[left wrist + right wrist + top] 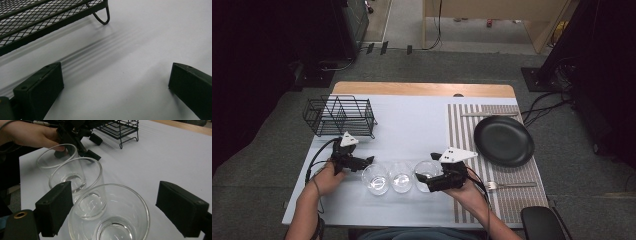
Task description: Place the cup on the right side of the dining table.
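Leftmost on the pale tablecloth (412, 125) stood the black wire rack (340, 116), near the far left corner, presumably waiting to receive the glasses. Just in front of it the left gripper (366, 161) lay low over the cloth with its jaws spread wide and nothing between them; in the left gripper view they framed bare cloth, with a foot of the rack ahead. It seemed to be parked there, close beside the left glass (375, 178) yet not gripping it. Three clear glasses stood upright in a tight row near the front edge: the left glass, the middle glass (401, 176) and the right glass (427, 173), each looking as if it touched or nearly touched its neighbour. The right gripper (426, 182) was at the right glass, its jaws apart on either side of the rim, and in the right gripper view the pads (55, 208) stood clear of the glass wall, so it was straddled rather than clamped. That crowding looked like the main obstacle, since the inner jaw had little room beside the middle glass. Further right, a striped placemat (462, 150) carried a black plate (503, 140), with a knife (489, 114) beyond it and a fork (511, 185) in front, all well apart from the glasses.
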`<state>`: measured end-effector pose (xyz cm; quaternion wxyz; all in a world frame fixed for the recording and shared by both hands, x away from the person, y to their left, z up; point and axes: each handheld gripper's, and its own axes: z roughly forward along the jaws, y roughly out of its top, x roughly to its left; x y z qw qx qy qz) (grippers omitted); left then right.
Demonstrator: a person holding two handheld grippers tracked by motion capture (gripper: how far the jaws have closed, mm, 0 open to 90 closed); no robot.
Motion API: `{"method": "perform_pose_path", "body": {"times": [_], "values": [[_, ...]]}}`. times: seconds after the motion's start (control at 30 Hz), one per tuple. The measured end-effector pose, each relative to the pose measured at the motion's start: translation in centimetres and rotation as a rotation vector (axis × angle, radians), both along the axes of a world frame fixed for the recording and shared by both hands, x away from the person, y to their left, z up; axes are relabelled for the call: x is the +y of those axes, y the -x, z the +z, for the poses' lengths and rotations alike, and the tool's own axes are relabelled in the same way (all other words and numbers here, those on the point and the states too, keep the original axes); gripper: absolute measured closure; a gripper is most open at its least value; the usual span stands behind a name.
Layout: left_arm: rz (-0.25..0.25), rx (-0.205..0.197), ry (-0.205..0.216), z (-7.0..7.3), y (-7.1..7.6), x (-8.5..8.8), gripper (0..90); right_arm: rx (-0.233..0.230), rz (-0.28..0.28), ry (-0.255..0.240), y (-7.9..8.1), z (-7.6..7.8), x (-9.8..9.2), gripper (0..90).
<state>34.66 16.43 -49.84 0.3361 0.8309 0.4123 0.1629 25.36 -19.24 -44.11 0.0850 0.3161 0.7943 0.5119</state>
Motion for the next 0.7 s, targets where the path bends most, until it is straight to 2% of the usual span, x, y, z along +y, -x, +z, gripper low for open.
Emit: {"method": "perform_pose_path", "body": {"times": [0.7], "values": [[0.000,0.000,0.000,0.0,0.0,0.0,0.0,-0.020,0.026,0.039,0.4,-1.2,0.8,13.7]]}}
